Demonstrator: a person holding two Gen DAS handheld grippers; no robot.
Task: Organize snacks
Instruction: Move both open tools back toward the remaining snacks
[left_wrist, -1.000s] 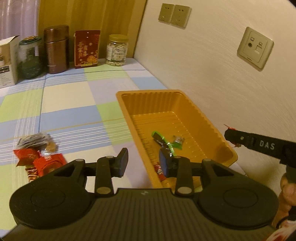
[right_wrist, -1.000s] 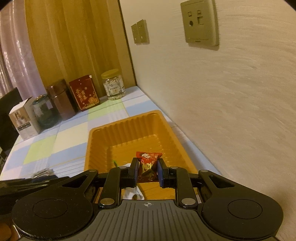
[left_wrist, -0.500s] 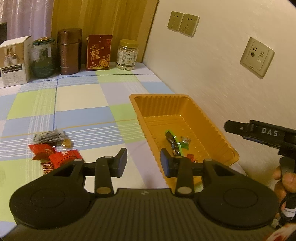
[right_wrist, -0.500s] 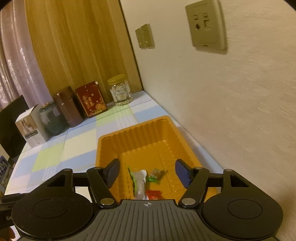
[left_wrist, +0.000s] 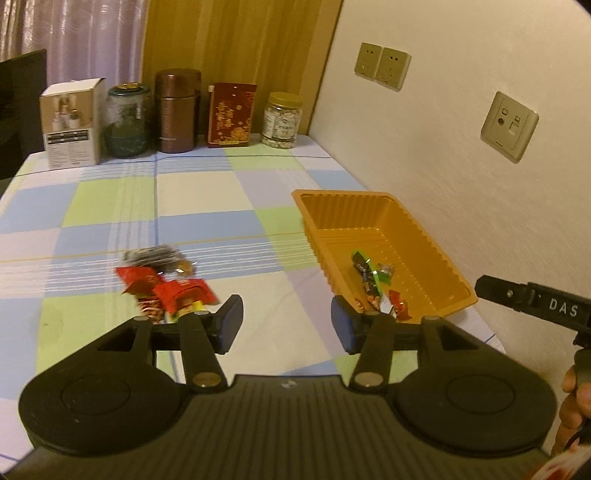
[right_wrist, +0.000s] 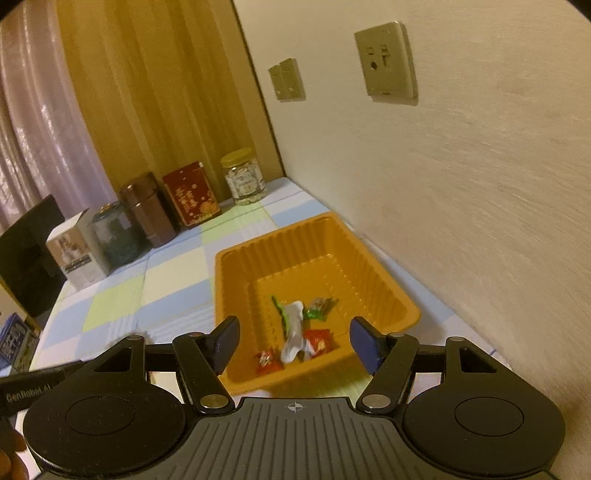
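Both tongs spread, nothing between — left tongs (left_wrist: 287, 325) just widening, right tongs (right_wrist: 294, 343) over the orange tray (right_wrist: 373, 258) (wrapped snacks (right_wrist: 295, 332) inside).

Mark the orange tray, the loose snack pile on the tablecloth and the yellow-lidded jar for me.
orange tray (right_wrist: 236, 280): right wrist view, left wall.
snack pile (left_wrist: 181, 293): left wrist view, front red packet.
yellow-lidded jar (left_wrist: 281, 120): left wrist view, glass body.

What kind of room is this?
Probably a room in a home: a checked tablecloth covers a table against a curtained wall, with tea tins and a yellow-lidded jar lined up, and an orange plastic tray for snacks.
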